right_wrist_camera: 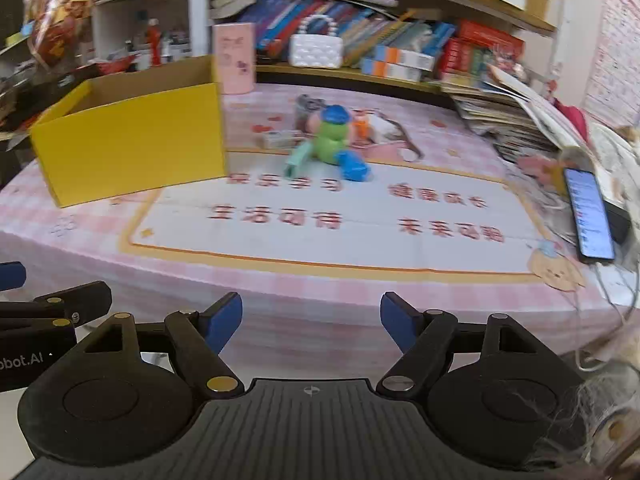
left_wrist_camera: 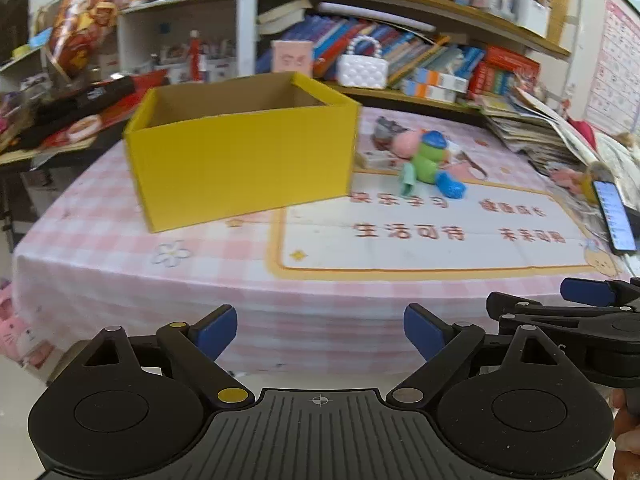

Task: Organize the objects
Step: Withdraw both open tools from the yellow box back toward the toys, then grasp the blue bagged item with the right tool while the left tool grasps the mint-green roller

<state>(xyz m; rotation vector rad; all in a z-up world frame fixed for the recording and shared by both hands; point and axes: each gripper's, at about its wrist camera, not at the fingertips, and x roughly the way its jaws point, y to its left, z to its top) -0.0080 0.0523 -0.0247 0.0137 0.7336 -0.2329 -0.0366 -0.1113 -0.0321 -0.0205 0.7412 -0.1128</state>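
Observation:
An open-topped yellow cardboard box point(left_wrist_camera: 240, 160) point(right_wrist_camera: 132, 140) stands on the left part of the pink checked tablecloth point(left_wrist_camera: 120, 264). To its right lies a small heap of toys: a green figure with a blue hat point(left_wrist_camera: 430, 160) point(right_wrist_camera: 330, 142), a blue piece point(left_wrist_camera: 452, 188) point(right_wrist_camera: 354, 166) and a pink toy point(left_wrist_camera: 406, 144). My left gripper point(left_wrist_camera: 320, 332) hangs open before the table's near edge, nothing between its pads. Beside it, my right gripper point(right_wrist_camera: 312, 320) is open and empty too, well short of the toys.
A lit phone point(left_wrist_camera: 614, 216) point(right_wrist_camera: 590, 216) lies at the table's right edge, by a stack of magazines point(right_wrist_camera: 508, 128). A white quilted handbag point(right_wrist_camera: 316, 50) and a pink container point(right_wrist_camera: 234, 58) stand at the back, under crowded bookshelves. Clutter fills the far left.

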